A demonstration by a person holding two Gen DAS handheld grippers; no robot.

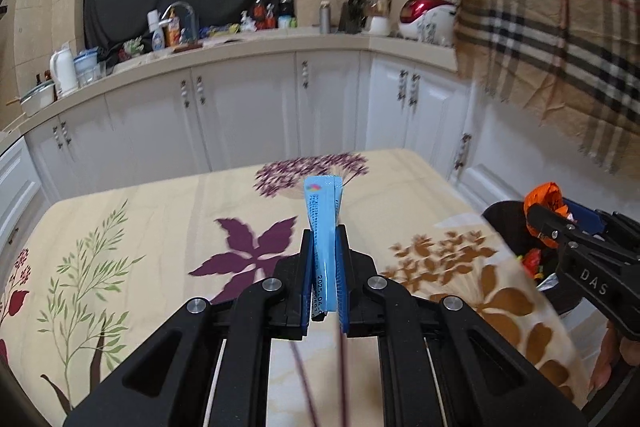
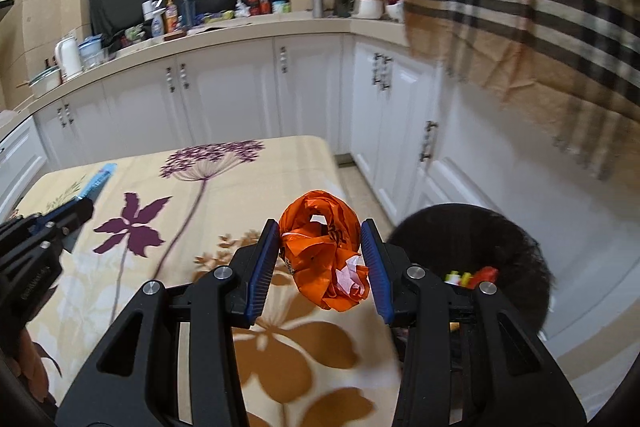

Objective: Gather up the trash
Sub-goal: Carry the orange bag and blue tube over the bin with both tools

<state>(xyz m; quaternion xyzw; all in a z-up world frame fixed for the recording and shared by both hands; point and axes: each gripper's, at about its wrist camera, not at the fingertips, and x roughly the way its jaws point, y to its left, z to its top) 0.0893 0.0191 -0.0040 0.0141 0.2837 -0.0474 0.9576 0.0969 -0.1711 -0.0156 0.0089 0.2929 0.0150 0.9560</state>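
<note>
Light-blue sachet (image 1: 323, 227), orange crumpled bag (image 2: 324, 259), cream floral tablecloth (image 1: 160, 227), black bin (image 2: 516, 247).

**Two grippers, both up in the air**

The left gripper (image 1: 325, 247) is held up high and points forward. Its two blue fingers (image 1: 307, 267) are pressed almost together, with only a thin gap between them. They are pinching something thin and flat.

The right gripper (image 2: 320, 259) is off to the right side and is also held up. Its blue fingers (image 2: 264, 267) stand wide apart. A crumpled thing sits between them. It is hard to tell if the fingers are squeezing it or just touching it.

A bit of a hand (image 1: 612, 359) shows behind the right gripper.
</note>
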